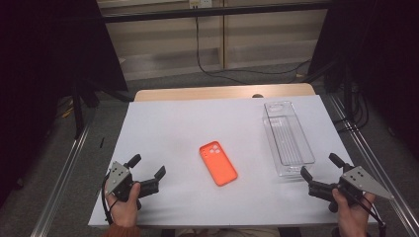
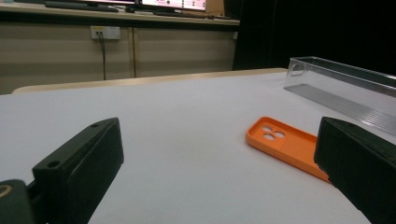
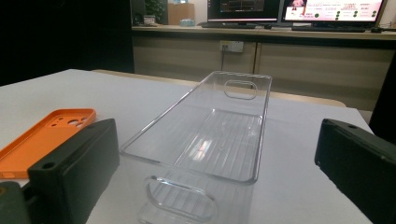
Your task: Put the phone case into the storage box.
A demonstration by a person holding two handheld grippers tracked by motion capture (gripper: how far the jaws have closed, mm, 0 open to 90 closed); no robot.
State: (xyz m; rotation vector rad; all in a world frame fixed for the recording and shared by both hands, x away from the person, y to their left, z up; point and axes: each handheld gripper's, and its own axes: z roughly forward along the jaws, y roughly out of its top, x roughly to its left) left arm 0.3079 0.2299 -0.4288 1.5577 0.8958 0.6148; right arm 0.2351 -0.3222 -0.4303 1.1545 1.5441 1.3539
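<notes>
White table (image 1: pixel 173 128): the orange phone case (image 1: pixel 218 163) lies diagonally, camera holes toward the far-left; my left gripper (image 1: pixel 148 174) and right gripper (image 1: pixel 320 173) both gape wide, empty.

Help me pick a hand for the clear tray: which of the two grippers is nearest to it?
The right gripper: its open jaws sit just off the near end of the clear tray. The left gripper lies across the table, beyond the orange phone case.

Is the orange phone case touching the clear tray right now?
Apart. The high view shows bare white table between the orange phone case and the clear tray; the right gripper view shows the same gap.
</notes>
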